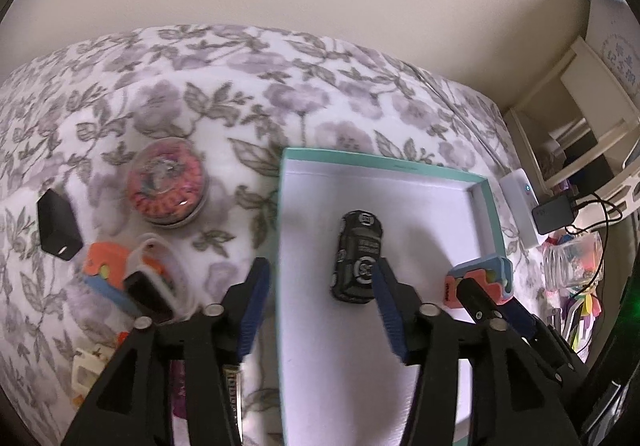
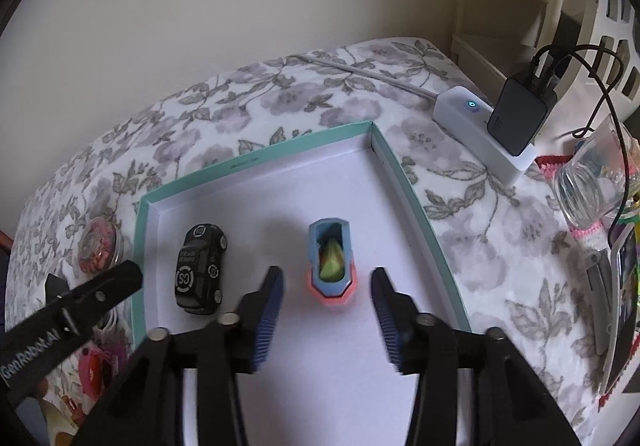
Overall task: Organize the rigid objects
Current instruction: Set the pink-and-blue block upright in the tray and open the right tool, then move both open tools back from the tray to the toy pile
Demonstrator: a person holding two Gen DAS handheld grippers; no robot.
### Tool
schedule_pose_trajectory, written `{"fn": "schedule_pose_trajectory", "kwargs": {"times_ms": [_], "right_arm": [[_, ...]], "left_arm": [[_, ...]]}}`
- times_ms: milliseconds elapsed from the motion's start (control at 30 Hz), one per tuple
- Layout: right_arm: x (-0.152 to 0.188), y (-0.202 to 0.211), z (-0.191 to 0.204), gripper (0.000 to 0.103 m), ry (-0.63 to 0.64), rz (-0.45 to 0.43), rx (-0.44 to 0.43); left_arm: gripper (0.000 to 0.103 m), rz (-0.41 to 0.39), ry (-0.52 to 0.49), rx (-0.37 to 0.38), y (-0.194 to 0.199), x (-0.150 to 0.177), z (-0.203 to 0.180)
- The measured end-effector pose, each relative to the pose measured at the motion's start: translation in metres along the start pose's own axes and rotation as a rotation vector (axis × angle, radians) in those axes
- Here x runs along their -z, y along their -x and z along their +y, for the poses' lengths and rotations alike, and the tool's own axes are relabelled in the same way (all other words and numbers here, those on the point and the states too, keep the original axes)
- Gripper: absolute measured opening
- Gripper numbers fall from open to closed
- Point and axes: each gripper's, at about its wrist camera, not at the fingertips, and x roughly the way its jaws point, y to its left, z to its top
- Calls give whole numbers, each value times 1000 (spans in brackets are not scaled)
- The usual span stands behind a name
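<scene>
Release step: both the left gripper (image 1: 320, 310) and right gripper (image 2: 326, 316) half-open, empty; black car (image 2: 200, 269), blue-orange toy (image 2: 331, 266) ahead of fingertips in box (image 2: 256, 162). Next we fetch another.

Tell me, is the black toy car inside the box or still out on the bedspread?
Inside. The black toy car lies on the white floor of the teal-rimmed box, near its left wall, beside the blue and orange toy. Neither gripper touches it.

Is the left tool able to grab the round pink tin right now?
Probably yes. The left tool is open and empty, and the round pink tin sits uncovered on the flowery cloth.
</scene>
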Motion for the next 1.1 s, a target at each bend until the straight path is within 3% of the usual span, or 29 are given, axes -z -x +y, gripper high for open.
{"fn": "schedule_pose_trajectory", "kwargs": {"times_ms": [67,300,400,600,667,867,1100], "right_arm": [[4,2,2,63,8,-5,-2],[18,2,5,81,54,5,13],[22,2,2,87,44,11,13],[26,9,1,102,38,7,10],[28,12,3,102,47,4,9],[34,22,8,103,61,-10,8],[37,56,21,103,88,-85,-20]], "left_arm": [[70,-12,15,-7,4,2,7],[75,-26,50,-28,13,12,30],[85,-38,60,-18,17,18,38],[86,-74,71,-26,29,24,50],[96,-85,88,-17,35,26,55],[96,-130,102,-16,54,36,68],[96,-184,153,-4,78,46,84]]}}
